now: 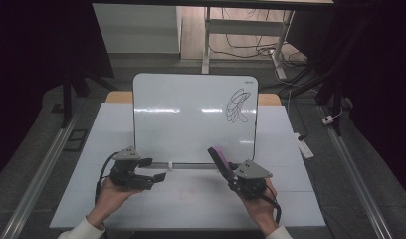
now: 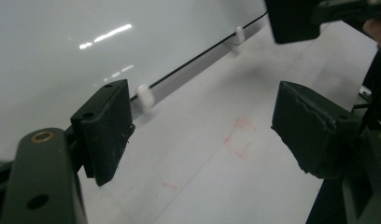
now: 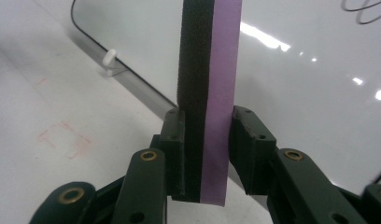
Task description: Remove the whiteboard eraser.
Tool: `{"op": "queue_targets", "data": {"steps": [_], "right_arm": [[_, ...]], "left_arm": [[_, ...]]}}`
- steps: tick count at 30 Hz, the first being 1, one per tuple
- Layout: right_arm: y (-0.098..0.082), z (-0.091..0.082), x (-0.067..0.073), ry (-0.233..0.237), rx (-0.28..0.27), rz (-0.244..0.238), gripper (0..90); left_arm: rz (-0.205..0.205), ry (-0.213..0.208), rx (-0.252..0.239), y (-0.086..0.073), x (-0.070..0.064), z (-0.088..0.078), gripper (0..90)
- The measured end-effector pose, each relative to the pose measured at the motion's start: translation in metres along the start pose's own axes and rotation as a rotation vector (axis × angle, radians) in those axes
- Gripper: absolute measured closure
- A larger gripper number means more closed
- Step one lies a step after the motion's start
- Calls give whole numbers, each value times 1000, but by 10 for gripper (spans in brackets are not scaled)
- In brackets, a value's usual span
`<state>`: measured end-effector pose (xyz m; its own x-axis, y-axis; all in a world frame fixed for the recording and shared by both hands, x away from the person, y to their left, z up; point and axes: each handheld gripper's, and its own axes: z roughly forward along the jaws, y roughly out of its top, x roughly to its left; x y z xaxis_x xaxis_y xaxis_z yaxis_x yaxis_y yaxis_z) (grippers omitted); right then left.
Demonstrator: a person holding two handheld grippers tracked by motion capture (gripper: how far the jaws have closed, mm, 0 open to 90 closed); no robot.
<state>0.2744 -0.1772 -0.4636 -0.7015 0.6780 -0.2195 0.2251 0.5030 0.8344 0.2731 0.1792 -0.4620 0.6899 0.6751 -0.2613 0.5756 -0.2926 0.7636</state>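
Observation:
A whiteboard [image 1: 191,117] stands propped at the middle of the table, with a black scribble [image 1: 237,105] in its upper right part. My right gripper [image 1: 230,174] is shut on a purple and black eraser [image 1: 221,159], which sticks up in front of the board's lower right edge. In the right gripper view the eraser [image 3: 209,93] stands upright between the pads, the scribble [image 3: 366,11] far off at the top right. My left gripper [image 1: 156,169] is open and holds nothing, just before the board's lower left edge. In the left gripper view its pads [image 2: 107,133] stand wide apart over the table.
The white table [image 1: 116,199] has faint red marks [image 2: 240,137] in front of the board. Small white clips [image 1: 169,165] hold the board's bottom edge. A desk frame with cables [image 1: 251,47] stands beyond the table. Metal rails [image 1: 42,174] run along the floor on both sides.

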Motion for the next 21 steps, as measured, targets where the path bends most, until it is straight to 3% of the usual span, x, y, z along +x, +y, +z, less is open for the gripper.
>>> {"op": "queue_targets", "data": {"steps": [5, 16, 21], "right_arm": [[0, 4, 7, 15, 7, -17, 662], [-1, 14, 27, 48, 29, -83, 662], [0, 15, 30, 51, 27, -100, 662]], "left_arm": [[21, -38, 19, 14, -7, 14, 213], [4, -145, 32, 34, -11, 39, 235], [33, -154, 37, 44, -17, 46, 240]]}}
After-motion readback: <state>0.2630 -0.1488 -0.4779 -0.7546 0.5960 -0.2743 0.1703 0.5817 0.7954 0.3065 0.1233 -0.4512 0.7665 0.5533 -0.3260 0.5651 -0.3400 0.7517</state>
